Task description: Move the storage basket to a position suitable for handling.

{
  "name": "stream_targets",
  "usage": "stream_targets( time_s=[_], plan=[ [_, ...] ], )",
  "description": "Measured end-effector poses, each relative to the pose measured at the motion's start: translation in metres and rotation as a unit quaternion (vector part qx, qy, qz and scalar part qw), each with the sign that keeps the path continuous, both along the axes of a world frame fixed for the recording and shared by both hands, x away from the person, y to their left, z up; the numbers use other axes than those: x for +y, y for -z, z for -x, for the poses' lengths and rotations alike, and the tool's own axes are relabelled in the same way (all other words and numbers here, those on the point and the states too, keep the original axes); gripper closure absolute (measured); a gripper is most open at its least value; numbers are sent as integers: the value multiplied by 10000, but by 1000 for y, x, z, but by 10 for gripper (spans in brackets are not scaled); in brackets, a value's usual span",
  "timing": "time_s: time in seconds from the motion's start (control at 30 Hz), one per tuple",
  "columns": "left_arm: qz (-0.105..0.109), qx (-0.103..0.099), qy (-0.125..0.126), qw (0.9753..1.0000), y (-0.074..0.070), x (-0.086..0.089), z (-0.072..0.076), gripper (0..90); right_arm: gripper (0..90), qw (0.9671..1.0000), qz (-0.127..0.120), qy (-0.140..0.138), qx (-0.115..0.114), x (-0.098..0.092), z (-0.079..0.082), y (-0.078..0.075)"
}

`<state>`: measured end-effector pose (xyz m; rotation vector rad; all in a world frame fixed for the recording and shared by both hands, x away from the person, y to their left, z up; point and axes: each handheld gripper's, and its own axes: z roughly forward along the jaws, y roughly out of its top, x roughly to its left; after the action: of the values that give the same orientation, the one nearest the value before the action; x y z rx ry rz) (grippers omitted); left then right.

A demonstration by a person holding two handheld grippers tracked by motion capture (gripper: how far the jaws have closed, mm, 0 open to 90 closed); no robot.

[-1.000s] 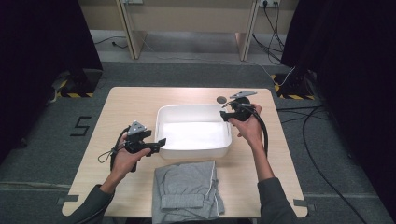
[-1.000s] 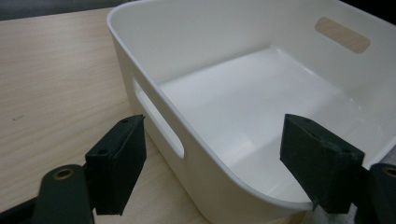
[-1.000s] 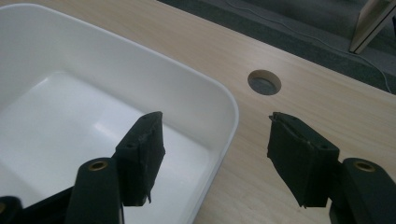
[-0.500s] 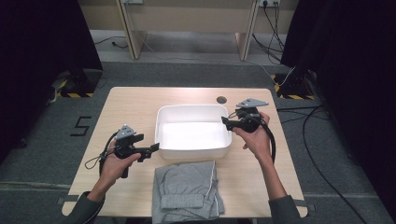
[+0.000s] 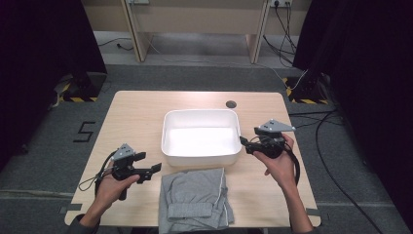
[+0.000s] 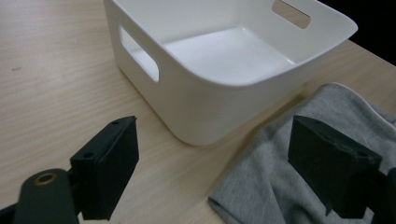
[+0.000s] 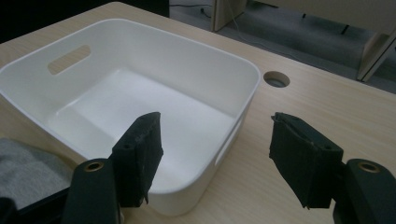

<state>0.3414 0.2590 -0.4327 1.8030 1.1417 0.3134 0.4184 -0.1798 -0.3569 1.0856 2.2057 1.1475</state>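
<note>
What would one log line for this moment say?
left gripper: open, beside grey cloth | right gripper: open, beside white bin | bin: empty

Wide-apart jaws over white bin, perhaps grey cloth beside.

White bin between open tabletop flanks

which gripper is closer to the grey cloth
The left gripper: its open jaws point at the cloth's near left edge, beside it. The right gripper is up by the bin's right side, farther from the cloth.
</note>
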Motion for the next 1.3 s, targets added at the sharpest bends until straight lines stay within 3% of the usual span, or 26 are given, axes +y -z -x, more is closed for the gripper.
stream_targets(
  time_s=[0.2,0.5,0.7,1.07,1.2,1.23,1.3],
  plan=[
    [50,112,-28,9999,12,7,15,157,344,9999,-86,91,-39,-17,23,10],
    [-132,261,87,9995,31,3,36,158,339,9995,-242,195,-110,-30,51,32],
    [-259,242,167,9992,35,0,43,158,338,9996,-183,226,66,-32,56,46],
    [-230,328,231,9989,41,-2,56,157,329,9987,-261,129,415,-31,65,68],
    [-258,353,289,9986,43,-7,61,157,319,9984,-243,-56,502,-23,70,75],
    [-422,290,280,9983,45,-10,65,157,314,9985,-172,-156,503,-17,73,79],
    [-483,294,356,9978,47,-13,69,156,311,9982,-130,-238,544,-12,76,82]
  ],
)
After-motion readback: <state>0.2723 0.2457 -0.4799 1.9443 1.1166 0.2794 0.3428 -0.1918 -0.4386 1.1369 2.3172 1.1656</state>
